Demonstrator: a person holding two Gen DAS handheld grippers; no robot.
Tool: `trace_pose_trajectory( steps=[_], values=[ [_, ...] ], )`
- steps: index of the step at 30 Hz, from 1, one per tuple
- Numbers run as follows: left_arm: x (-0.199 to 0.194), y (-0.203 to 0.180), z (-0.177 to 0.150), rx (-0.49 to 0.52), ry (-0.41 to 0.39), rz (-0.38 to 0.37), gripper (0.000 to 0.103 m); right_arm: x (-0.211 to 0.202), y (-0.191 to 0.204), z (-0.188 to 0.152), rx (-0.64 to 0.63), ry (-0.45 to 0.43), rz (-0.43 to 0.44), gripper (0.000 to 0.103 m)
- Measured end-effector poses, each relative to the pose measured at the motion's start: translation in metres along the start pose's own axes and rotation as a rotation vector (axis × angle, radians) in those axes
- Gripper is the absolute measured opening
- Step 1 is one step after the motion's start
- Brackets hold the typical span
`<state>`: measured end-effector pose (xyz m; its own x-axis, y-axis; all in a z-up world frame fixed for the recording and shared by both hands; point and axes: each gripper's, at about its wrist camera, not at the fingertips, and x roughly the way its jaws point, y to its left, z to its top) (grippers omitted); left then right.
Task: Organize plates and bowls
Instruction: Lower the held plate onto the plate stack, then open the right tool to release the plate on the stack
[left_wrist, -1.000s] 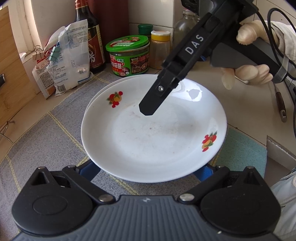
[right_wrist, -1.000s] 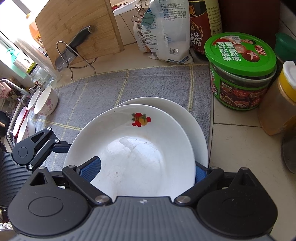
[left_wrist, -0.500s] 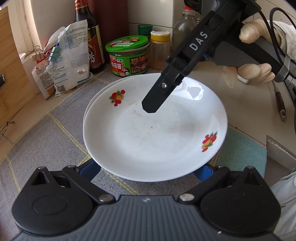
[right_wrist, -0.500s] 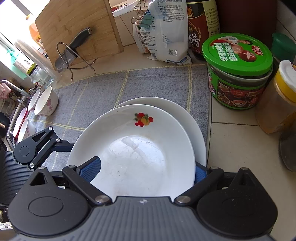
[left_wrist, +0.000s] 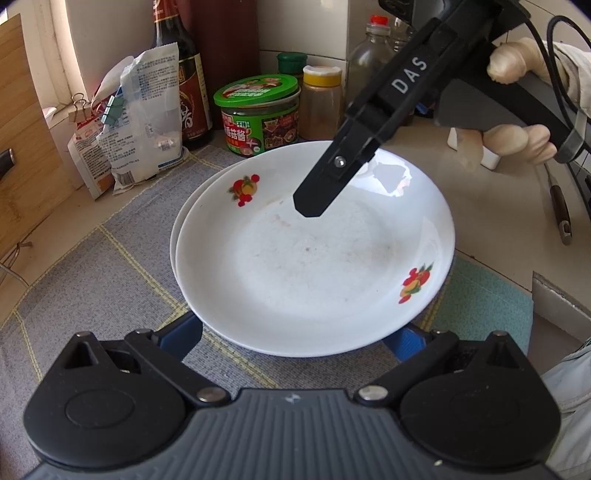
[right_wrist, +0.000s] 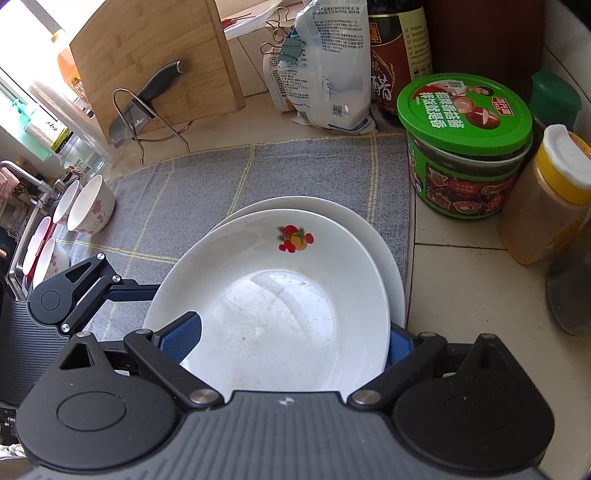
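A white plate with fruit prints (left_wrist: 314, 266) (right_wrist: 273, 306) sits over a second white plate (left_wrist: 177, 229) (right_wrist: 376, 236) on the grey checked mat (right_wrist: 207, 184). My right gripper (right_wrist: 291, 339) has one finger above the top plate's rim and one below, shut on it; its upper finger (left_wrist: 325, 188) shows in the left wrist view. My left gripper (left_wrist: 295, 339) is wide open with its blue pads under the plate's near edge; it shows in the right wrist view (right_wrist: 110, 288). Small floral bowls (right_wrist: 92, 206) stand at the mat's left end.
A green-lidded jar (left_wrist: 258, 110), a yellow-capped spice jar (left_wrist: 321, 103), dark bottles (left_wrist: 181, 74) and clipped bags (left_wrist: 140, 118) line the back wall. A wooden board with a knife rack (right_wrist: 147, 74) stands at the left. A sink rack with bowls (right_wrist: 40, 251) is far left.
The top plate, held by my right gripper, has shifted slightly right and away, so more of the lower plate's left rim shows. My left gripper has stayed open under it.
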<state>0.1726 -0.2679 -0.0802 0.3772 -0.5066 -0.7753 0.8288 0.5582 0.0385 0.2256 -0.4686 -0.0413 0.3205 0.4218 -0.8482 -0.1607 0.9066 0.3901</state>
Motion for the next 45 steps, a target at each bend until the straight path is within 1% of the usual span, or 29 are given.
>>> trace_pose_trajectory(
  steps=[4,9,25,35,37,39,41,45],
  values=[
    [-0.001,0.000,0.000,-0.001,-0.008,-0.001,0.102,-0.003,0.000,-0.001,0.001,-0.008,-0.008,0.101],
    [-0.002,-0.004,0.002,0.025,-0.024,0.005,0.102,-0.006,0.000,-0.002,0.005,-0.018,-0.017,0.101],
    [-0.003,-0.003,-0.001,0.015,-0.034,0.010,0.102,-0.008,0.006,-0.004,0.008,-0.011,-0.063,0.101],
    [-0.007,-0.005,-0.004,0.012,-0.045,0.014,0.102,-0.012,0.011,-0.002,0.000,-0.015,-0.128,0.102],
    [-0.008,-0.005,-0.004,0.013,-0.046,0.016,0.102,-0.013,0.010,-0.003,-0.003,-0.025,-0.146,0.103],
    [-0.012,-0.003,-0.005,-0.001,-0.061,0.017,0.102,-0.016,0.013,-0.004,-0.026,-0.055,-0.135,0.103],
    [-0.016,-0.001,-0.006,-0.015,-0.075,0.015,0.102,-0.019,0.016,-0.004,-0.036,-0.065,-0.138,0.103],
    [-0.025,0.003,-0.006,-0.047,-0.108,0.041,0.102,-0.019,0.025,-0.004,-0.070,-0.084,-0.158,0.103]
  ],
)
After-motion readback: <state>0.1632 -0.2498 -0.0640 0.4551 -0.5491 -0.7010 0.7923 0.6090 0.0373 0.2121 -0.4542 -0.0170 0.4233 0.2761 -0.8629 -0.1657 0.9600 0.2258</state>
